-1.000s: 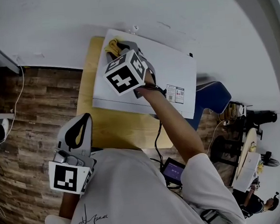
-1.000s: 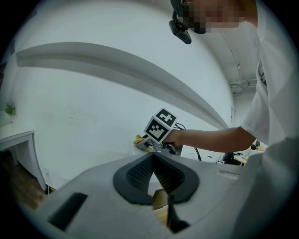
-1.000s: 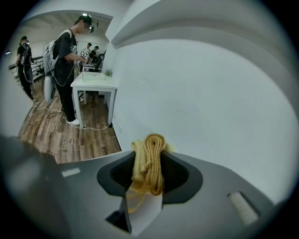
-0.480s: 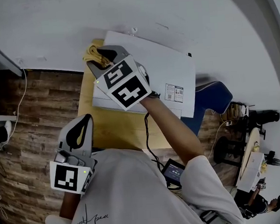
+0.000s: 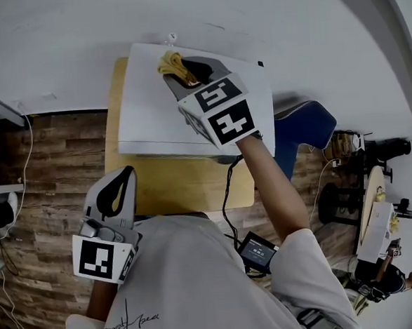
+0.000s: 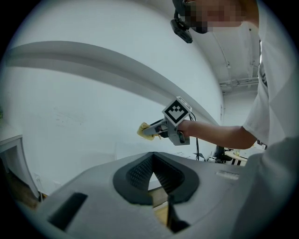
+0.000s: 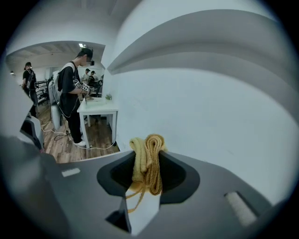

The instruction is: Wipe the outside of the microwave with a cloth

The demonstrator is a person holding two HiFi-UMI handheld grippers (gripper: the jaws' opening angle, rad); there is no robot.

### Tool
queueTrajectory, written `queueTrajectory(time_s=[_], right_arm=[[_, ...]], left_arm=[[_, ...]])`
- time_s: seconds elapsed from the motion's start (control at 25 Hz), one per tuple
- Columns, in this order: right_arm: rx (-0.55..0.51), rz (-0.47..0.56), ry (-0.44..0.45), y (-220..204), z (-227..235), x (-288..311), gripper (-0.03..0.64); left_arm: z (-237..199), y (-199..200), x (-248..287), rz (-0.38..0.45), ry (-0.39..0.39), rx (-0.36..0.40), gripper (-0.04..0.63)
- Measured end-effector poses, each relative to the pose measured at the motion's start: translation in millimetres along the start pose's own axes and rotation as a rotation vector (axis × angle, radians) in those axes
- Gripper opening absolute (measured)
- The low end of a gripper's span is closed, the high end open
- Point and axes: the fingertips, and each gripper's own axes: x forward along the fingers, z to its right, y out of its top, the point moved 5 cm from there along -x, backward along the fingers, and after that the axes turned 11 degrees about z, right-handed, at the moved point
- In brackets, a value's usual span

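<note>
Over the far top edge of the white microwave (image 5: 149, 108), the right gripper (image 5: 180, 71) clamps the folded yellow cloth (image 5: 170, 60). Left gripper (image 5: 115, 191) hangs low, jaws together, empty. Best play: press the cloth flat and sweep overlapping strokes toward the front.

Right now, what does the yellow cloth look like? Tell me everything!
The cloth is yellow, soft and woven-looking, bunched into thick folds with a few loose threads hanging down. It stands upright, pinched between the two jaws of the right tool. In the head view it sits above the back edge of the white microwave; I cannot tell whether it touches the top.
</note>
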Motion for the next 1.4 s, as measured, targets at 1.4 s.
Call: queueTrajectory(time_s=[1.4], right_arm=[[-0.028, -0.460, -0.536, -202, 164, -147, 0.138]], left_arm=[[26, -10, 28, -0.052, -0.059, 0.025, -0.006]])
